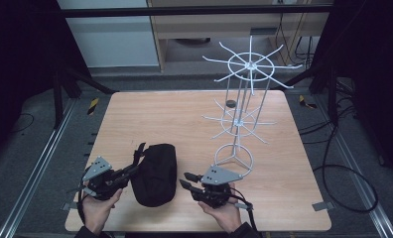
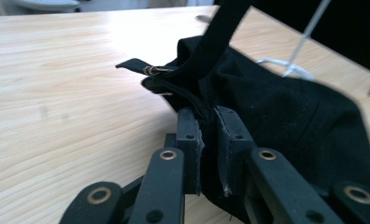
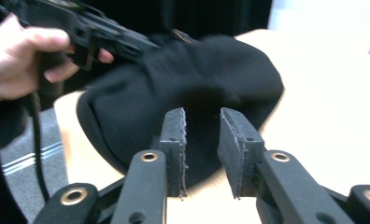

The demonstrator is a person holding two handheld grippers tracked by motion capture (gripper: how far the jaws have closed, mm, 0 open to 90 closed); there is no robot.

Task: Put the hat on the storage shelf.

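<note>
Black bag (image 1: 156, 173): lies on the wooden table (image 1: 184, 119) near its front edge, between the two grippers; strap (image 2: 220, 42) rises from its top edge in the left gripper view
Left gripper (image 2: 207, 126): jaws pinched narrow on the bag's folded edge, beside a small metal ring (image 2: 151, 70) that the high view is too small to tell
Right gripper (image 3: 202, 135): jaws parted with a gap, nothing between them, bag just beyond the tips; high view sets it right of the bag
White wire rack (image 1: 241, 114): stands behind the right gripper

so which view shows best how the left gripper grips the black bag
The left gripper view: the left gripper pinches the black bag at its strap end. The high view shows it small, the right gripper view blurred.
</note>
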